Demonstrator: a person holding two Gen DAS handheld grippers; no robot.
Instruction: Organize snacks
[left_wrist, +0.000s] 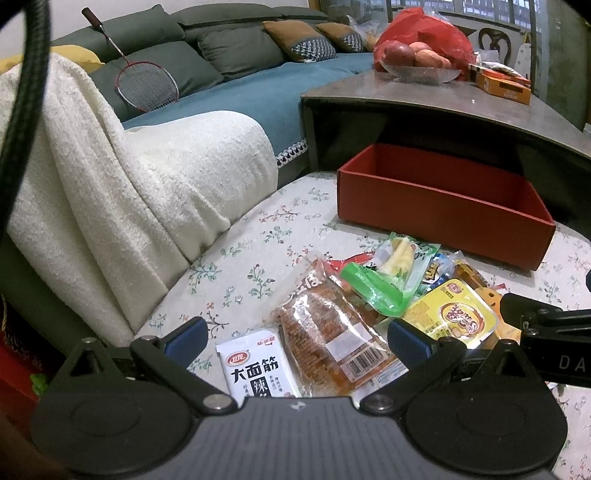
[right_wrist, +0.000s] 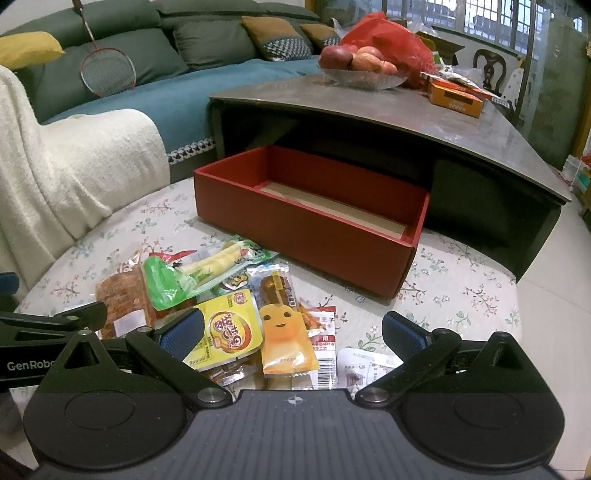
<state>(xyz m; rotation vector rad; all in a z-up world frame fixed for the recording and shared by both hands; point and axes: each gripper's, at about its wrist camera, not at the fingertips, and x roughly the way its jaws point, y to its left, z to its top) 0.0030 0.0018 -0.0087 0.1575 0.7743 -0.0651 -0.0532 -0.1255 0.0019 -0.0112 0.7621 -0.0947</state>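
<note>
Floral-clothed tabletop (right_wrist: 461, 295) beside a sofa. Left claw (left_wrist: 295, 338) and right claw (right_wrist: 293, 332) both gape wide, holding nothing, poised over a heap of snack packets (right_wrist: 221, 295). Beyond the heap stands an open red box (right_wrist: 310, 218), with nothing visible inside.

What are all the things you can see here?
Snack packets: a pile, count unclear, mixed colours, on the flowery cloth.
Box: one, red, nothing visible inside, behind the snacks.
Table: one, dark, behind the box.
Apples: several, red, in a glass bowl on the table.
Bag: one, red, behind the apples.
Racket: one, red, on the sofa.
Blanket: one, cream, left.
Left gripper: open, over the snacks.
Right gripper: open, over the snacks.
</note>
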